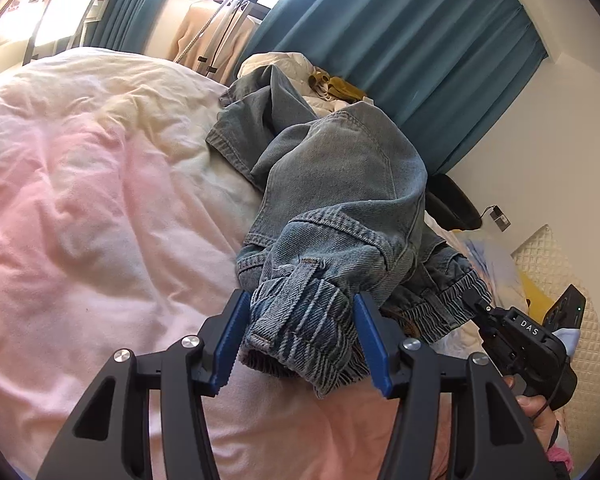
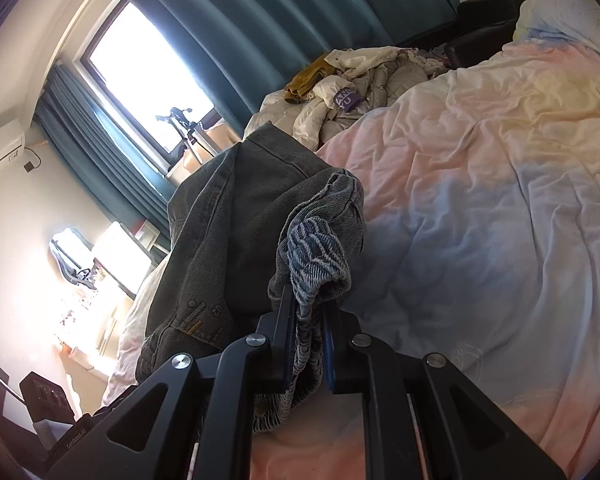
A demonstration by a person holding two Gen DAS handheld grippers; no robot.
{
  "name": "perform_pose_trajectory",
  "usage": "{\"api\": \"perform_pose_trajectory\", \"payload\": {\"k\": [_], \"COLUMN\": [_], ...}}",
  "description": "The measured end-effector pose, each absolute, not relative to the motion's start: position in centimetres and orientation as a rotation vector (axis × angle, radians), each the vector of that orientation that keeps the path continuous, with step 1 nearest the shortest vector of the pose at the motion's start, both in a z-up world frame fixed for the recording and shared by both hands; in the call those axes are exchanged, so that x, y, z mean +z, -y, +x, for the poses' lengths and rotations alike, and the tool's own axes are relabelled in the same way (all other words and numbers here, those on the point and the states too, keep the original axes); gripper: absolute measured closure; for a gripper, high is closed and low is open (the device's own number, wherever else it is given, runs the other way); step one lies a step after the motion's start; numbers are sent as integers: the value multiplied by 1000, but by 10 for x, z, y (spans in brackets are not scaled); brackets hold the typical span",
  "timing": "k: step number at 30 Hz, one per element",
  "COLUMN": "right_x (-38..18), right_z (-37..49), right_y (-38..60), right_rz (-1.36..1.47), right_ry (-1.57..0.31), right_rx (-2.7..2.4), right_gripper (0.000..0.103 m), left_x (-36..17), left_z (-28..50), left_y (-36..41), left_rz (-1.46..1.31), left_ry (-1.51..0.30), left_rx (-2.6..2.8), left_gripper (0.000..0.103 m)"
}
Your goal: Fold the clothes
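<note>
Teal curtains [image 1: 420, 52] hang along the wall behind the bed [image 1: 80, 200], whose rumpled quilt runs from pink through pale yellow to light blue. Bright daylight pours through the window [image 2: 140, 76], with a tripod-like stand in front of it.

Across the quilt lie the jeans [image 1: 340, 184], faded blue denim, bunched and twisted, with the legs trailing away toward the curtains and the waistband end lifted toward me. My left tool [image 1: 300, 340] stands wide apart, its blue pads [image 1: 230, 340] on either side of a thick fold of waistband; the denim fills the gap between them, though I cannot tell whether the pads press on it. My right tool [image 2: 306, 344] is clenched on the jeans [image 2: 236, 220]: a narrow strip of gathered elastic waistband is pinched between its two fingers, and the rest of the garment rises dark and bulky above it. In the left wrist view that right tool [image 1: 480, 304] shows at the far edge of the waistband, near my left one, with my right hand [image 1: 540, 420] around its handle.

Beyond the jeans, by the curtains, sits a heap of other clothes [image 2: 360, 80], white and cream pieces with a mustard one on top. A pale blue pillow [image 2: 560, 16] lies at the head of the bed.
</note>
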State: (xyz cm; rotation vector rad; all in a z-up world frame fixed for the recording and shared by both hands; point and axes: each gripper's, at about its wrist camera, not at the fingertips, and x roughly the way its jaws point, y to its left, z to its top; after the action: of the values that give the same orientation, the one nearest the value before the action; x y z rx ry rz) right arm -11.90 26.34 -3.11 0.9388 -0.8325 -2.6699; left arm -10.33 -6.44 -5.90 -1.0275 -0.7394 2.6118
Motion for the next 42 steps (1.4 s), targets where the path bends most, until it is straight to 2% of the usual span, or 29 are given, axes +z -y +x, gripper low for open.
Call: {"api": "perform_pose_trajectory", "payload": {"k": [8,12,18,24,28,34,42], "right_x": [-33,-22,-9,0,18,58,103], "right_z": [-122,-127,-135,-153,-166,-186,-233], "right_y": [-265,-257,-245,-259,-272,-317,-391], "right_rz": [939,907,826,789,737,654,643], "right_ry": [835,764,715,823,831,769,457], "right_rx": [-2668,-2678,-2675,-2632,-2627,-2669,-2828], "right_gripper": [93,93,93,93,93,94,94], "left_x": [-62,-68,-71,-65,-58,-38,-15], "left_z": [-103,-103,-96,-81,-73,-77,-108], "left_y": [62,56,52,29,-1,-73,-197], "left_rz": [-1055,-1122,-1155,-1145,-1096,-994,-859], "left_ry": [706,682,667,611,595,595,548], "left_rx": [2614,2609,2624,2550,2463,2317,2126], "left_gripper": [50,52,66,81,86,88,88]}}
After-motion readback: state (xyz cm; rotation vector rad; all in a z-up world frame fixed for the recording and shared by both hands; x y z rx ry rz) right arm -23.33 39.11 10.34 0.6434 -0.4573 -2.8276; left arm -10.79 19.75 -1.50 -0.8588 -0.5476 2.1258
